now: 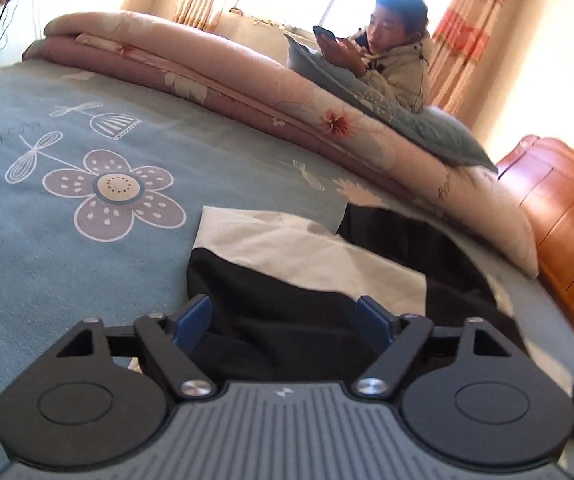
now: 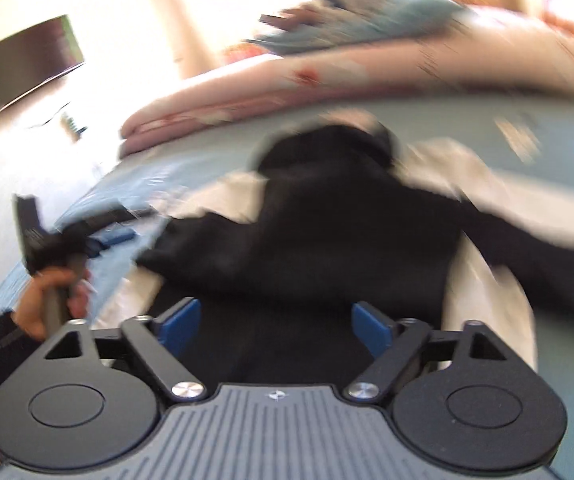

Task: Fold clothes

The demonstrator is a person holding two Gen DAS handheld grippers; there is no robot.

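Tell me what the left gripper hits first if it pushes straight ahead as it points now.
Most likely the black and cream garment lying on the blue flowered bedspread. The left gripper is open, with dark cloth showing between its blue fingers. Whether it already touches is unclear.

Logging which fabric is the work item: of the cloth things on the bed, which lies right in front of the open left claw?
The black-and-cream garment, crumpled just ahead of the left claw; the pink floral quilt lies folded farther back.

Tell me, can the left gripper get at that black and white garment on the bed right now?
Probably yes. The left gripper is open, its blue fingers apart just over the black part of the garment, and nothing lies between them. The folded quilt sits farther back.
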